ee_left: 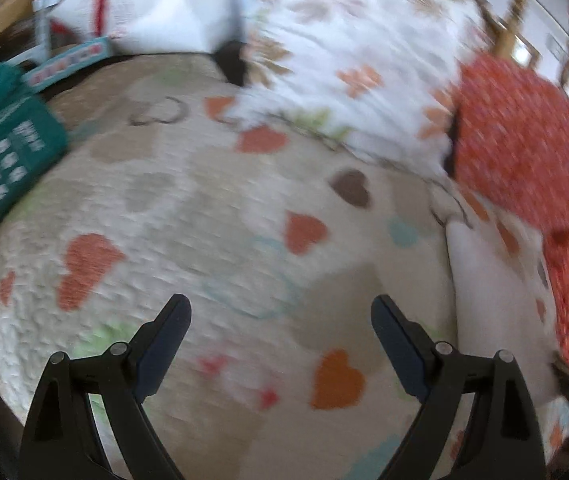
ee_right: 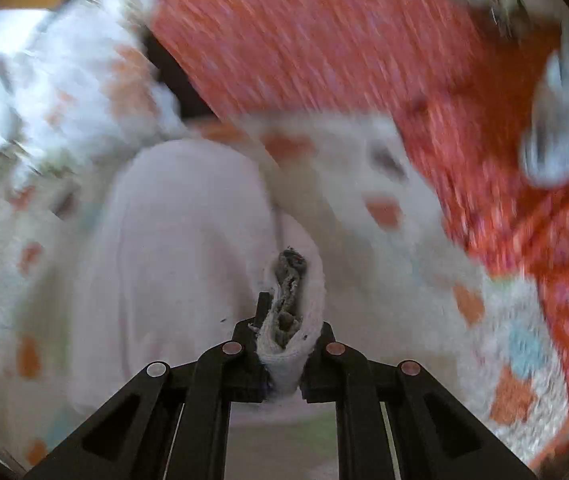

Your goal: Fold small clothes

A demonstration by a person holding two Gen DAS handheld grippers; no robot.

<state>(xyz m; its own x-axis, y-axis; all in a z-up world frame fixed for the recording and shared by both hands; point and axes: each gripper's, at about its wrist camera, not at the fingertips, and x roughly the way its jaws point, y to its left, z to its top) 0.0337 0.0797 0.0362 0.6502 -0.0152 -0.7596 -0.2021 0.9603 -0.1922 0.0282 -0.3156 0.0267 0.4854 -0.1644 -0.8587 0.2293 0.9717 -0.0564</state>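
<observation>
A small cream garment with coloured hearts (ee_left: 212,216) lies spread flat below my left gripper (ee_left: 280,312), which is open and empty above it. Its right edge is folded up, showing the plain white inside (ee_left: 484,280). My right gripper (ee_right: 286,320) is shut on a bunched edge of that same garment (ee_right: 288,308); the white inside (ee_right: 188,216) hangs out in front of it. Both views are blurred by motion.
A white floral cloth (ee_left: 348,56) lies behind the garment. A red patterned cloth (ee_left: 524,140) lies at the right, also in the right wrist view (ee_right: 324,40). A teal folded item (ee_left: 8,148) and a white bag (ee_left: 144,4) sit at the left back.
</observation>
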